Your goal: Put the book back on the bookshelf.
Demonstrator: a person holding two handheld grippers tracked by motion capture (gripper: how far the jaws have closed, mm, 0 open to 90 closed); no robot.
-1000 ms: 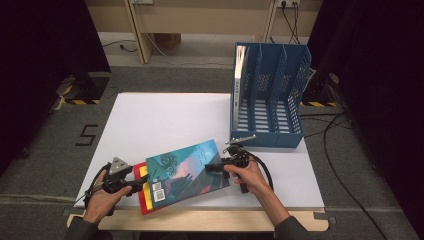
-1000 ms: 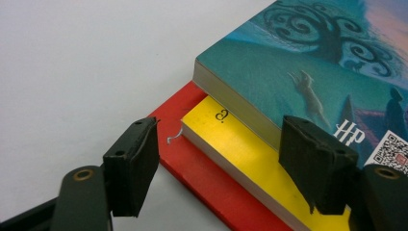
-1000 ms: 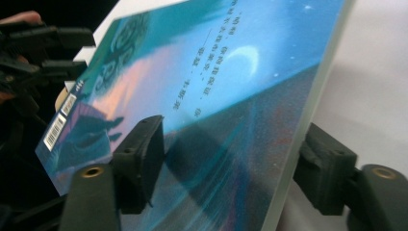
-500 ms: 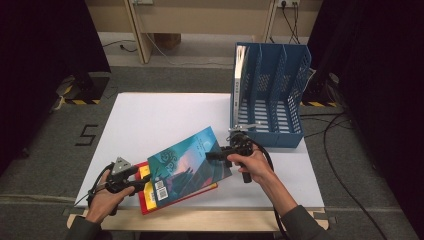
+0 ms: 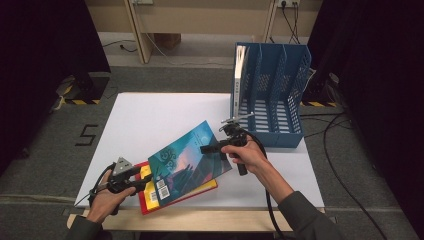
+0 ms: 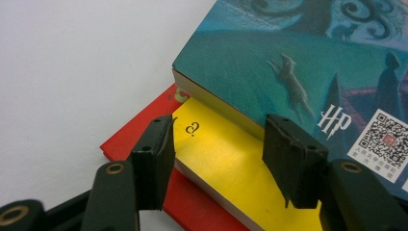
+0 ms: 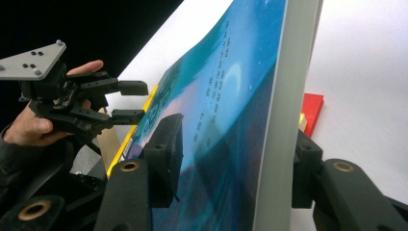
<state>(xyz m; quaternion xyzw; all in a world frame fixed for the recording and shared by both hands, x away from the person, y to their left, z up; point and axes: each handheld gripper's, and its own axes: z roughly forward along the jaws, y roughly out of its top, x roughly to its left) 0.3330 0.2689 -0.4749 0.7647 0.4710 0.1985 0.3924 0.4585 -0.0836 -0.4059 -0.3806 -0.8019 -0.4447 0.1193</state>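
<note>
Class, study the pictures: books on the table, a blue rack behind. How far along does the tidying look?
Done: one book stands in the blue rack. In hand: the right tool grips the blue-green book, tilting it off the pile; the left tool sits open at the yellow book. Left: racking this book, then probably the yellow and red book.

Blue file rack [image 5: 272, 100] on white table [image 5: 160, 115], floor cables [image 5: 345, 150]

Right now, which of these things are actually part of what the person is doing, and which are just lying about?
In use, as it looks:
- teal book, tilted up, clamped by the right gripper
- yellow book and red book under it, beside the open left gripper
- blue file rack, possibly where the book goes

Lying about:
- cables on the floor
- white table
</note>
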